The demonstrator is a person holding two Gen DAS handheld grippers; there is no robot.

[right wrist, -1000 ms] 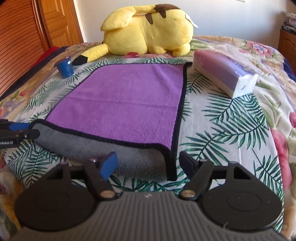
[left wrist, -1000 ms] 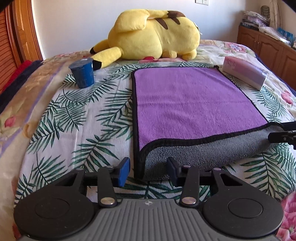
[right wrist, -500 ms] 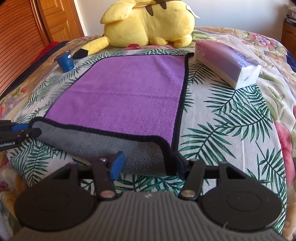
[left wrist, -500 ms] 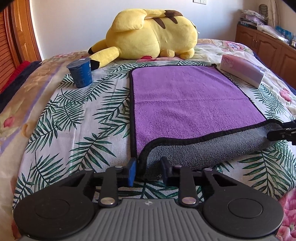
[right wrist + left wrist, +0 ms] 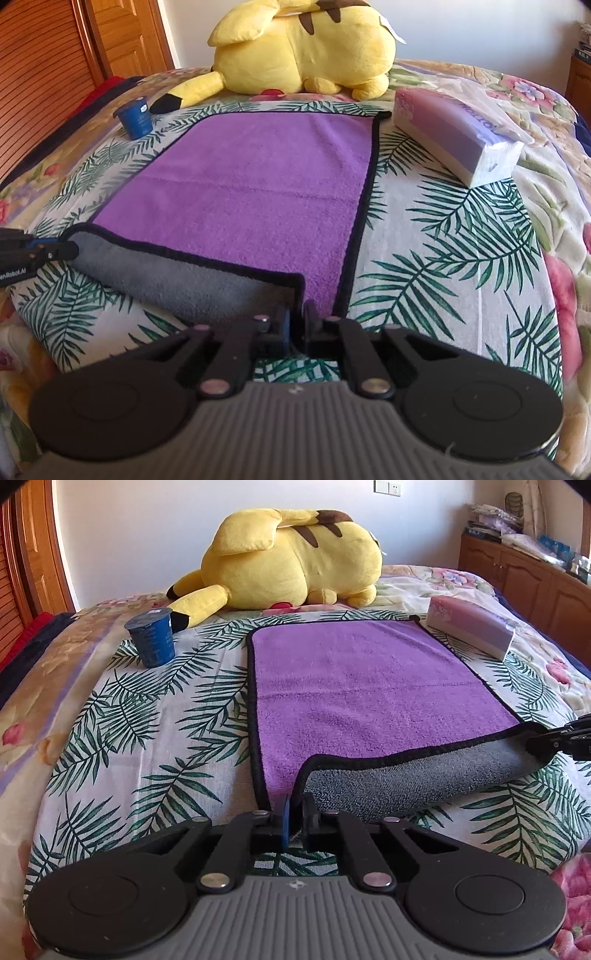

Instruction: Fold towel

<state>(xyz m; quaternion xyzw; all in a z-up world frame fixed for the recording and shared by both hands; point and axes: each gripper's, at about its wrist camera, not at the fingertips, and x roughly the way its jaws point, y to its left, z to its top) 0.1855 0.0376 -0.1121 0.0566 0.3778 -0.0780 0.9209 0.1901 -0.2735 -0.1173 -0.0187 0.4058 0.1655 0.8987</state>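
A purple towel [image 5: 354, 686] with a black hem and a grey underside lies flat on the bed; it also shows in the right wrist view [image 5: 258, 173]. Its near edge is rolled over, so a grey band [image 5: 413, 779] faces up. My left gripper [image 5: 295, 808] is shut on the towel's near left corner. My right gripper [image 5: 297, 321] is shut on the near right corner. Each gripper shows at the side of the other's view, the right gripper [image 5: 554, 738] and the left gripper [image 5: 40, 251], both at the lifted edge.
A big yellow plush toy [image 5: 288, 561] lies beyond the towel's far edge. A blue cup [image 5: 151, 638] stands to the far left. A tissue pack [image 5: 472, 627] lies at the far right corner. A wooden cabinet [image 5: 535, 587] stands to the right, wooden doors [image 5: 55, 55] to the left.
Both grippers have moved in and closed on the towel's near corners. The corners now sit lifted and drawn a little over the purple side.
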